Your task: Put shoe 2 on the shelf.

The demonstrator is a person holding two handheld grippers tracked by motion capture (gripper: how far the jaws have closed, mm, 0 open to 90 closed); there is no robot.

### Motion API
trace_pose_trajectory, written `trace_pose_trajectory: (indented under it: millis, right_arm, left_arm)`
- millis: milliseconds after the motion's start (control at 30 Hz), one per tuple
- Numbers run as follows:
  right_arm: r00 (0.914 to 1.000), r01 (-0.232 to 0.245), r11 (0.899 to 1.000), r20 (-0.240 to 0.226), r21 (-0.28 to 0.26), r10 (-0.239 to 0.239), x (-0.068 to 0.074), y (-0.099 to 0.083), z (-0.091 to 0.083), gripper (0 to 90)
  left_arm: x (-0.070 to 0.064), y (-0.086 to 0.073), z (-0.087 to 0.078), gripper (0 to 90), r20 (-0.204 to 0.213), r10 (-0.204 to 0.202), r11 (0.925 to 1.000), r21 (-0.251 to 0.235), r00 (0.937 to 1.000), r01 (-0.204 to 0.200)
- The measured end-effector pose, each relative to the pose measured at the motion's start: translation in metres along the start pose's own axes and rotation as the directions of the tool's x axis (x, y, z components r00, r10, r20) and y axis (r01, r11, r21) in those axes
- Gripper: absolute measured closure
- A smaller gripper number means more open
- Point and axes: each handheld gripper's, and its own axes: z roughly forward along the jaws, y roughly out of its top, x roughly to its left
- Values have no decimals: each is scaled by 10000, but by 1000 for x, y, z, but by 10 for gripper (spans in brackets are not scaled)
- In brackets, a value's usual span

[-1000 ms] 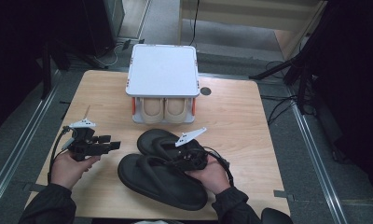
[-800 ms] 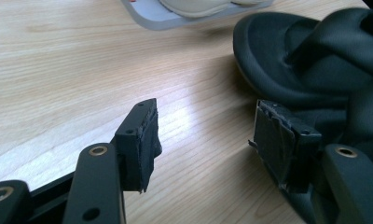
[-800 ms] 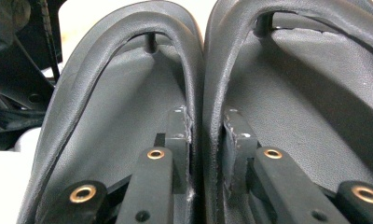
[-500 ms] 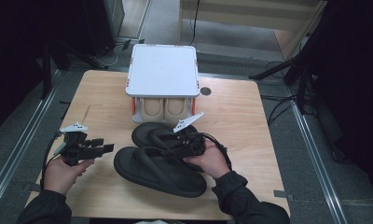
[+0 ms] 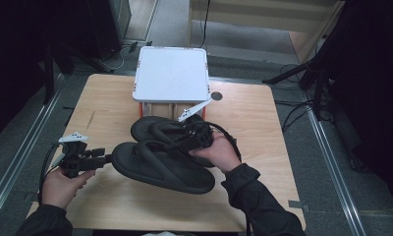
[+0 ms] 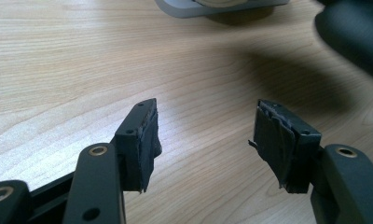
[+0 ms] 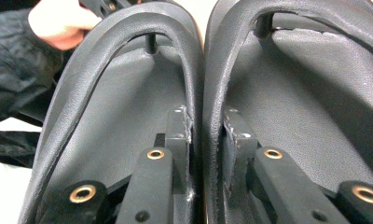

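Right gripper [image 7: 204, 140]: jaws pinched hard on the inner straps of both sandals, one strap pressed against the other between the pads.
Left gripper [image 6: 205, 140]: jaws spread wide, bare wood between them, holding nothing.
Near sandal [image 5: 160, 164]: big black flip-flop, lying slantwise across the middle of the desk, toe end towards the left gripper, heel end towards the front edge.
Far sandal [image 5: 150, 127]: just behind the near one, touching it, its strap side gathered into the right gripper.
Sandals and left gripper: the near sandal's end sits just off the open jaw tips; in the left gripper view a dark blurred edge [image 6: 352, 32] looms at upper right, apart from the pads.
Around: a white box [image 5: 171, 73] on orange feet at the desk's [image 5: 111, 98] far edge, close behind the far sandal; a small dark round hole [image 5: 216, 96] in the desk to the box's right.
Right hand [image 5: 219, 152]: comes in from the front edge, wrist bent, knuckles up, gripper aimed leftwards and away.
Left hand [image 5: 62, 184]: low at the front left corner, gripper levelled to the right along the desk.
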Motion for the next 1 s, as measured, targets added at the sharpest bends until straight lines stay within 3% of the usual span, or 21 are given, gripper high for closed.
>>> trace_pose_trajectory:
  millis: [500, 867, 1000]
  right_arm:
    - [9996, 275, 9996, 81, -41, -274, 9, 38, -26, 761]
    - [9995, 302, 9994, -53, -164, -303, 14, 50, -42, 762]
    - [9990, 424, 9989, 122, -195, -422, 15, 56, -47, 762]
  left_arm:
    - [-2, -1, 4, 408, 24, 69, 9999, 99, 10000, -69]
    - [0, -1, 4, 407, -4, 31, 10000, 49, 10000, -31]
    - [0, -1, 3, 408, 21, 58, 9999, 93, 10000, -58]
